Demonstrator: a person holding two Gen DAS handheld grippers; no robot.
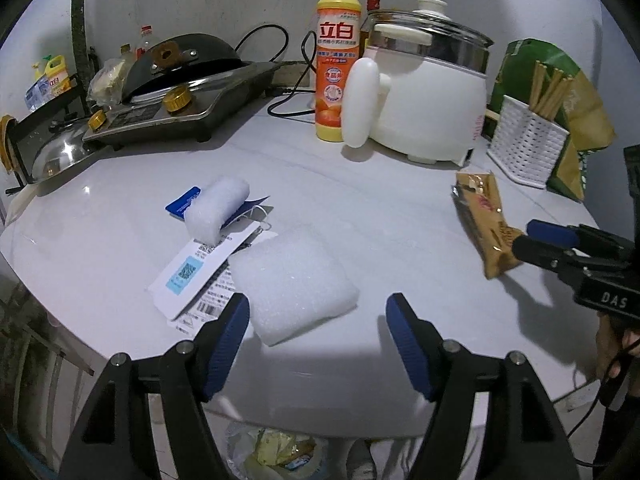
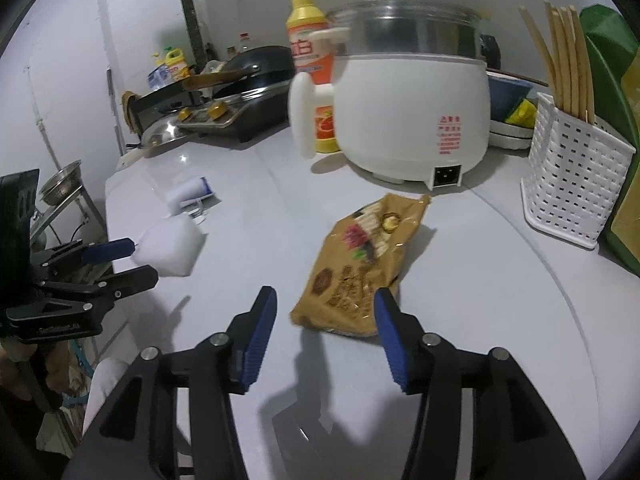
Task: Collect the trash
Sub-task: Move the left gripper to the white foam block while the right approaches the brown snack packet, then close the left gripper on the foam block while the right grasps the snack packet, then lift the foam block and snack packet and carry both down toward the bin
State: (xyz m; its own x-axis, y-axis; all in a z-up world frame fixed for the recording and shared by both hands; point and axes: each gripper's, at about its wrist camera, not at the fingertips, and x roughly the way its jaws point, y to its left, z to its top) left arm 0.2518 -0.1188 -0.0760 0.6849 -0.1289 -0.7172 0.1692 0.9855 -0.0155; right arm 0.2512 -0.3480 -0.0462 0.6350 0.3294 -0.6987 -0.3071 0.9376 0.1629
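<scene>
On the white counter [image 1: 380,208] lie a flat white foam pad [image 1: 292,280], a rolled white foam piece [image 1: 218,210] on paper tags [image 1: 200,272], and a brown snack wrapper [image 1: 486,222]. My left gripper [image 1: 318,308] is open, its fingers at the near edge of the foam pad. My right gripper [image 2: 325,304] is open, with the near end of the wrapper [image 2: 360,268] between its fingertips. The right gripper also shows in the left wrist view [image 1: 536,240], at the wrapper's near end. The left gripper shows in the right wrist view [image 2: 132,260] beside the foam pad [image 2: 170,246].
A white electric pot [image 1: 424,88], an orange dish soap bottle [image 1: 336,60], a gas stove with a wok [image 1: 176,84], a white chopstick basket [image 1: 528,144] and a green bag [image 1: 560,92] stand at the back. A trash bag [image 1: 276,452] hangs below the counter's front edge.
</scene>
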